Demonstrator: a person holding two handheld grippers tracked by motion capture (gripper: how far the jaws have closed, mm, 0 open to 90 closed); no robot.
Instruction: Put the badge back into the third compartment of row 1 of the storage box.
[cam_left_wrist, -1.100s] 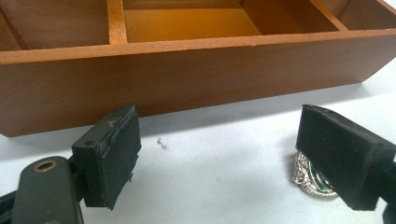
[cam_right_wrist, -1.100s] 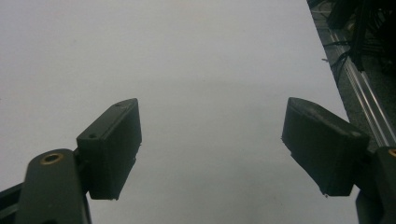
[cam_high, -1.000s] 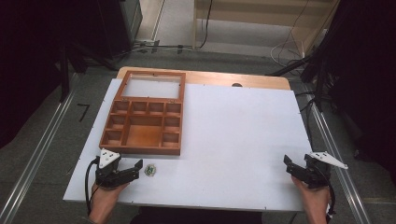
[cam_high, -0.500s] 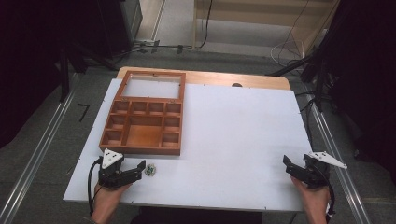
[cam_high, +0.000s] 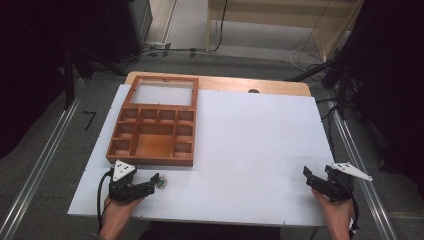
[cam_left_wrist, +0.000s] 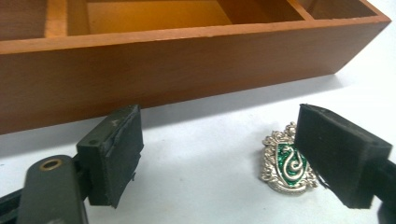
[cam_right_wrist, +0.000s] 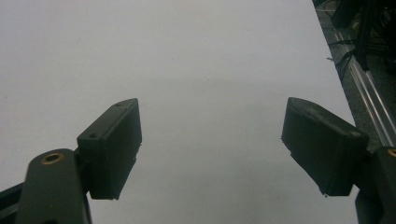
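Badge (cam_left_wrist: 288, 161): green crest, silver snake, no readable text | left hand-held gripper (cam_left_wrist: 219, 156): agape | right hand-held gripper (cam_right_wrist: 212, 147): agape

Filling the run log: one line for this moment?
left tool: open, badge by one jaw | right tool: open over bare table | wooden box: empty

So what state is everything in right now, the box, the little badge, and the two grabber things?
Wooden compartment box: lid open, compartments look empty.
Green-and-silver crest pin: flat on the table, beside one jaw, not gripped.
Left gripper: open, holding nothing.
Right gripper: open over bare table, holding nothing.
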